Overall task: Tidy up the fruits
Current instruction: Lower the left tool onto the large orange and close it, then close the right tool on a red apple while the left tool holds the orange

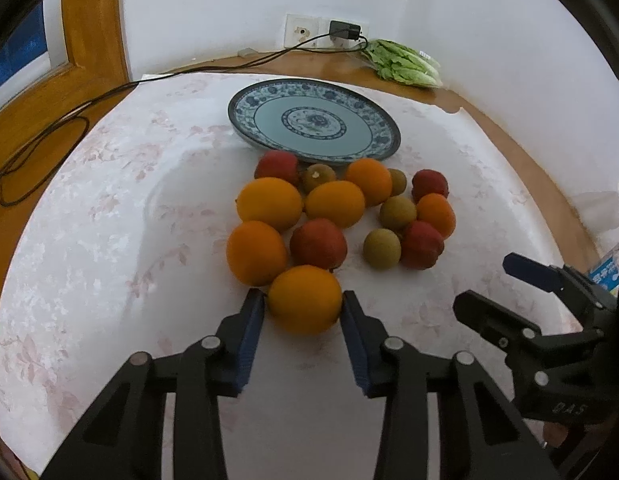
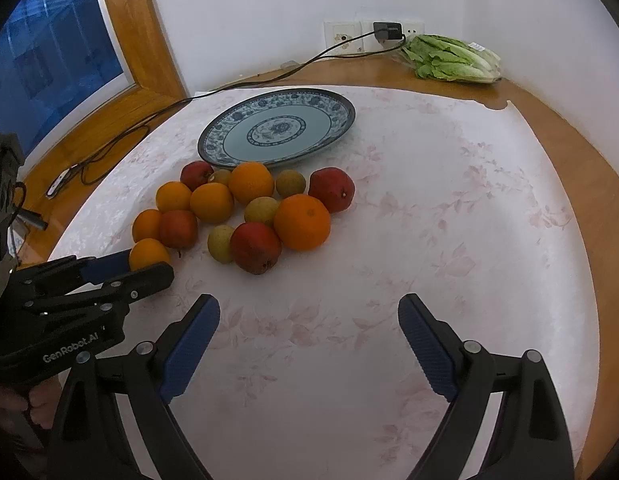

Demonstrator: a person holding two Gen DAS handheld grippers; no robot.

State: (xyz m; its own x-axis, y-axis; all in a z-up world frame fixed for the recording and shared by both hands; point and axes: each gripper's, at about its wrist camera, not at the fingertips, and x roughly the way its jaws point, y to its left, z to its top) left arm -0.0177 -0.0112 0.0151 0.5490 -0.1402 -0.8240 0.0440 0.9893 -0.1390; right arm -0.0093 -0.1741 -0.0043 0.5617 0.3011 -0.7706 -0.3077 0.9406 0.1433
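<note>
The wooden desk (image 2: 581, 168) carried a floral cloth (image 2: 429, 240); beyond the jaws lay oranges (image 1: 305, 300), red fruits (image 1: 318, 243), a patterned plate (image 1: 313, 120), bagged lettuce (image 2: 453, 60) and a cable (image 1: 41, 136).

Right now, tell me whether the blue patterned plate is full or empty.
Empty. The plate shows its whole patterned face in both views, with nothing on it; all the fruit lies on the tablecloth in front.

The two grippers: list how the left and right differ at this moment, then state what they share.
The left gripper is closed on the nearest orange; the right gripper holds nothing. Left jaws stand narrow, right jaws wide over bare tablecloth. Both have blue pads on black fingers.
</note>
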